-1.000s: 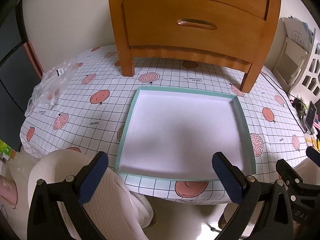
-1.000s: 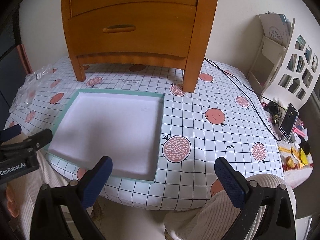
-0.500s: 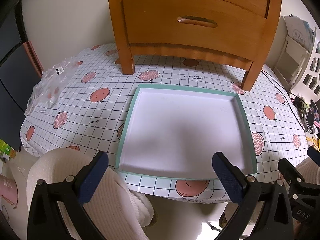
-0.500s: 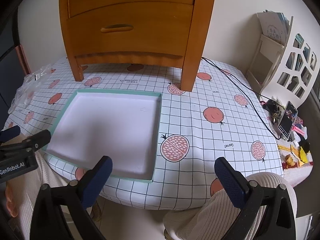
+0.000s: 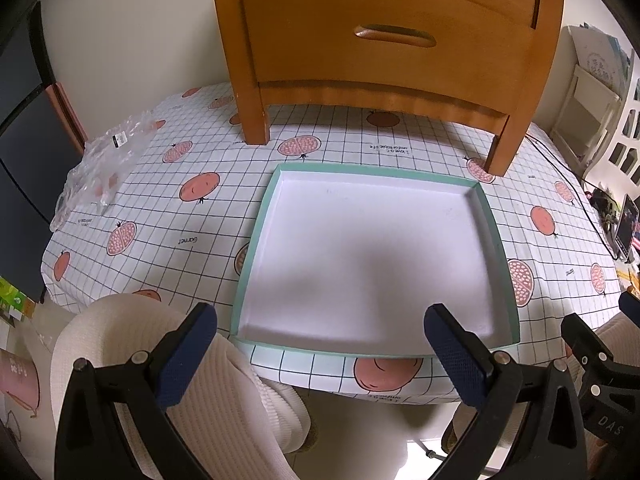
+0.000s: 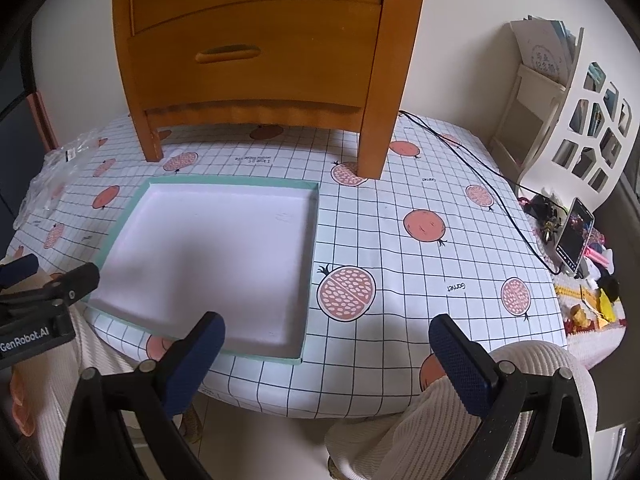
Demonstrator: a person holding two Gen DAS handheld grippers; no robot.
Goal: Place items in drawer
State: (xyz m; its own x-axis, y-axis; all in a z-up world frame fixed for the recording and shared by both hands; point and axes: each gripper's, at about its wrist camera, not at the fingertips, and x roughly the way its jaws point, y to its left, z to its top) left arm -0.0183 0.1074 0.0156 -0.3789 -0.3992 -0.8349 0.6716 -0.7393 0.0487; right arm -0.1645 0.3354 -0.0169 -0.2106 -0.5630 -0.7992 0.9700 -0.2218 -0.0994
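Black tool (image 5: 320, 354) frames, navy textured pads (image 6: 464, 368), silver screws, cream ribbed trousers (image 5: 224, 392).

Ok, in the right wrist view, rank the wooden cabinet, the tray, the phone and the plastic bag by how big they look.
1. Wooden cabinet, largest, though cut off at the top.
2. Tray.
3. Plastic bag and phone: both look small. The bag is partly cut off at the picture's edge, so their order is unsure.

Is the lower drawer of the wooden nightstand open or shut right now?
Shut. The lower drawer front sits flush in the nightstand frame in both views, with no interior showing.
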